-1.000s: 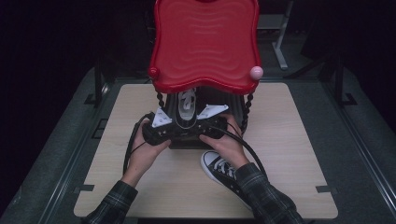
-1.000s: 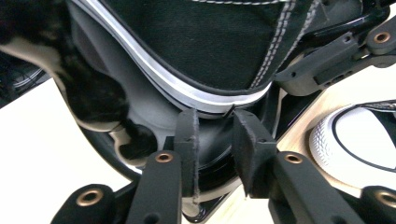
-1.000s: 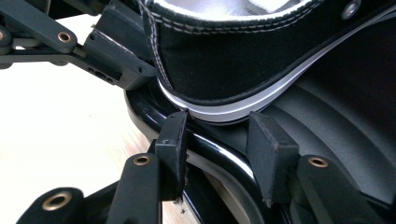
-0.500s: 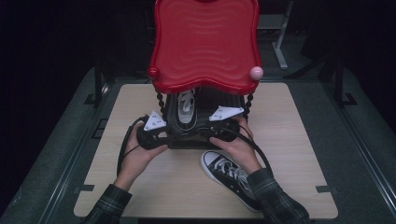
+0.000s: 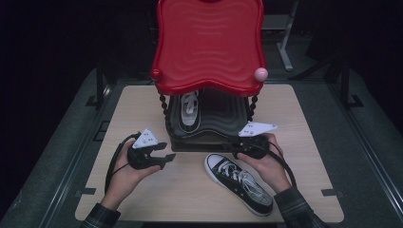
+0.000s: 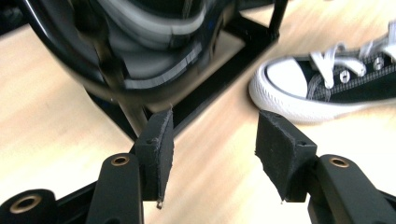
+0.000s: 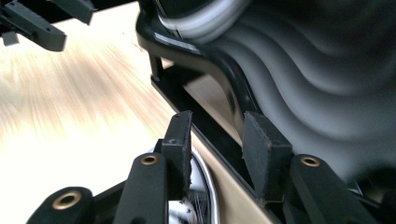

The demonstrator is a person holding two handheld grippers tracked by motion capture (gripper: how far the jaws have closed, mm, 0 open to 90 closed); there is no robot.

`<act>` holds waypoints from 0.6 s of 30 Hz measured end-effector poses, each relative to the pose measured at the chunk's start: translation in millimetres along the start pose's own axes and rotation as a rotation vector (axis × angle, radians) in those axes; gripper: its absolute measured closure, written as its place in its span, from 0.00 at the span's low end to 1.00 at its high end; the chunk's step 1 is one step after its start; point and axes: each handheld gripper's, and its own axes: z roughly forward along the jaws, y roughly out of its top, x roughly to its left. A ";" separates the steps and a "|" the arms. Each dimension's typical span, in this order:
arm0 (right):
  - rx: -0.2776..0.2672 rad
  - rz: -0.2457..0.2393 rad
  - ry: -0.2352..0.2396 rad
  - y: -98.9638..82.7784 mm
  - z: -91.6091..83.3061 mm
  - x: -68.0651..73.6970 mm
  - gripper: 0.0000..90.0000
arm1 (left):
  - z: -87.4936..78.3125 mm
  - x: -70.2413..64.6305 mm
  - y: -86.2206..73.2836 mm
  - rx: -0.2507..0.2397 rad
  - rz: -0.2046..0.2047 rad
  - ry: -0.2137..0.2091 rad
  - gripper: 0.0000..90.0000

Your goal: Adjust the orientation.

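Both claws hang empty over the counter, one to each side of the shoe rack's front.

The left claw [image 5: 164,151] has its jaws wide apart over bare wood, just left of the rack's black base [image 5: 190,142]. The right claw [image 5: 236,145] also has its jaws apart, near the base's front right corner and just above the toe of a black-and-white sneaker [image 5: 240,181] lying on the light wooden counter [image 5: 304,142]. A second sneaker [image 5: 190,108] sits on the rack's black lower shelf [image 5: 223,118], under the red wavy top shelf [image 5: 209,47].
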 end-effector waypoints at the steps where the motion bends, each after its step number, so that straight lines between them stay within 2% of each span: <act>1: 0.004 0.010 -0.005 -4.6 -3.4 -1.4 0.72 | 0.6 -0.1 -3.8 0.016 -0.004 0.002 0.49; 3: 0.010 0.026 -0.018 -14.8 -10.4 -5.6 0.75 | 1.6 -0.5 -11.0 0.029 -0.012 -0.002 0.48; 7: 0.023 0.066 -0.033 -36.2 -26.8 -15.0 0.88 | 1.2 -1.6 -24.3 0.043 -0.031 0.014 0.45; 11: 0.061 0.097 -0.037 -59.5 -43.0 -22.6 0.99 | -1.3 -1.4 -37.8 0.067 -0.042 0.029 0.44; 13: 0.080 0.120 -0.031 -69.5 -48.4 -23.5 1.00 | -2.3 -0.7 -44.7 0.081 -0.052 0.035 0.43; 18: 0.167 0.153 -0.019 -98.7 -57.8 -21.8 1.00 | -1.3 2.4 -59.1 0.112 -0.069 0.043 0.43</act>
